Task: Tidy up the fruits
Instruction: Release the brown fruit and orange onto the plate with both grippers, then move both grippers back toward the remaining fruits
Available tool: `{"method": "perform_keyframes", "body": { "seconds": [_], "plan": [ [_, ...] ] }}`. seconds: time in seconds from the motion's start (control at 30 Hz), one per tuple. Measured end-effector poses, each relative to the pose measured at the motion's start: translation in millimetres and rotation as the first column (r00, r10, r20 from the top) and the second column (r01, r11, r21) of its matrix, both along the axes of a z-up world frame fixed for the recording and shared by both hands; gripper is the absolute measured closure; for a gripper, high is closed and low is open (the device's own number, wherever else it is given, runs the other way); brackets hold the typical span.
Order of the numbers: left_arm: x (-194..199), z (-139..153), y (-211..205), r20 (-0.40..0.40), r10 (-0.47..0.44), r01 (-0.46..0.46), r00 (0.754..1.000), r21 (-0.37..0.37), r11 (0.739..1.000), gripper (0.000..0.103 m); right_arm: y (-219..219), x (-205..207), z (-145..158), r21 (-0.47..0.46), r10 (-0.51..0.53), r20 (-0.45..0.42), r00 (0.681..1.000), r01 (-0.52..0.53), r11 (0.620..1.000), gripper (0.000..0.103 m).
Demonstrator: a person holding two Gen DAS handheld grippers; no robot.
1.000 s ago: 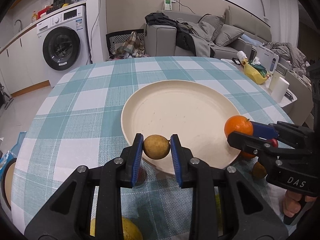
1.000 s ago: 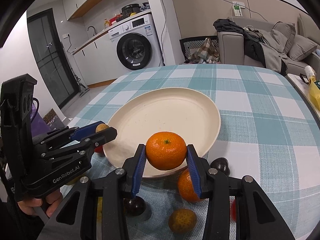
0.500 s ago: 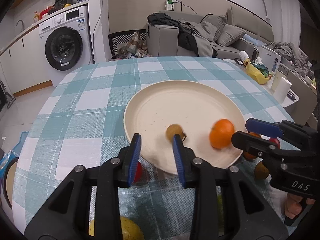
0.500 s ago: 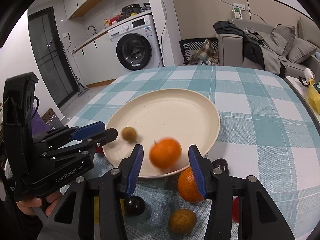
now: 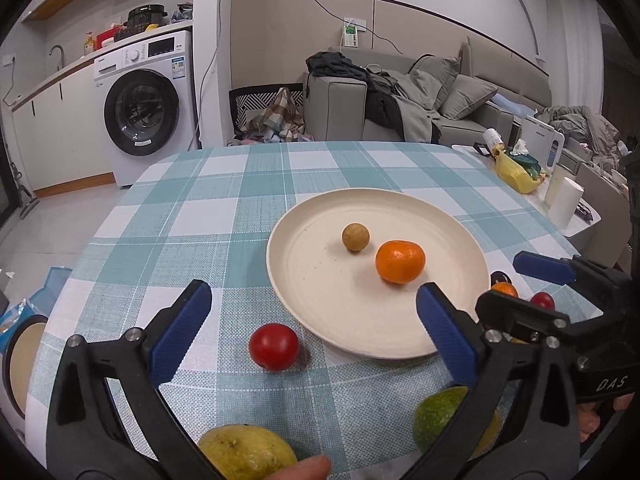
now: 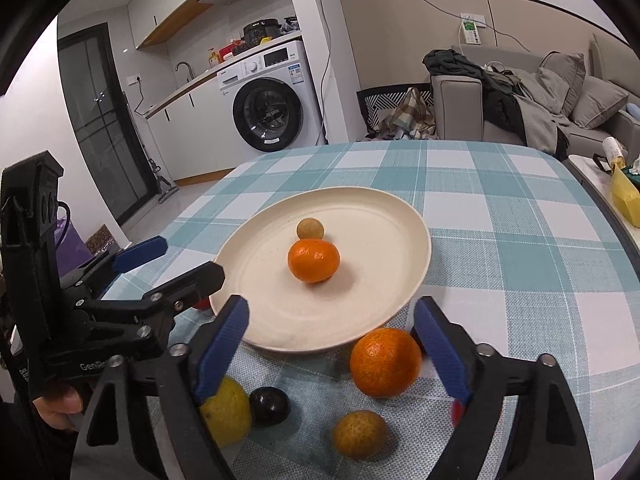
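Note:
A cream plate [image 5: 320,312] [image 6: 400,216] on the checked table holds a small tan fruit [image 5: 355,237] [image 6: 309,228] and an orange mandarin [image 5: 400,261] [image 6: 313,261]. My left gripper [image 5: 314,332] is open and empty, pulled back from the plate's near rim; a red fruit [image 5: 273,346] lies between its fingers. My right gripper [image 6: 330,354] is open and empty; a second mandarin [image 6: 385,362] lies between its fingers, off the plate.
More loose fruit lies near the front edge: a yellow one [image 5: 246,452] [image 6: 225,412], a green one [image 5: 440,412], a dark plum [image 6: 269,405], a small orange-brown one [image 6: 359,434]. A side table with a yellow bag [image 5: 516,174] stands at the right.
Both grippers opened wide and drew back. The tan fruit and the mandarin they held dropped onto the plate and rolled toward its middle.

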State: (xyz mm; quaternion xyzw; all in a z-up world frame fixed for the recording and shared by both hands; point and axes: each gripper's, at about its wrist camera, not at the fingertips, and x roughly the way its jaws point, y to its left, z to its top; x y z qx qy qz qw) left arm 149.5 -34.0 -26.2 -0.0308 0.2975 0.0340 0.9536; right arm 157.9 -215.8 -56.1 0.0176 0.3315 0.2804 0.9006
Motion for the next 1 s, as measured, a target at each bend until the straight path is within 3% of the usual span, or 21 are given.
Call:
{"method": "perform_keyframes", "body": {
  "seconds": [0.17,0.4,0.7,1.0],
  "plan": [
    [-7,1,1,0.0,-0.005,0.005,1.0,0.01,1.0,0.001,-6,-2,2,0.032,0.007,-0.001,1.0,-0.007,0.999,0.001],
    [-20,2,6,-0.002,-0.006,0.006,1.0,0.001,1.0,0.001,-17,-4,6,0.049,-0.028,0.003,1.0,0.028,0.998,0.0],
    [-51,11,17,0.018,0.002,-0.002,1.0,0.01,1.0,0.001,-26,-22,6,-0.018,-0.055,0.041,0.998,0.056,0.998,0.0],
    [-71,8,28,-0.013,0.029,-0.029,0.999,-0.004,1.0,0.001,-23,-34,6,-0.055,-0.044,0.046,0.998,0.046,0.997,0.0]
  ]
}}
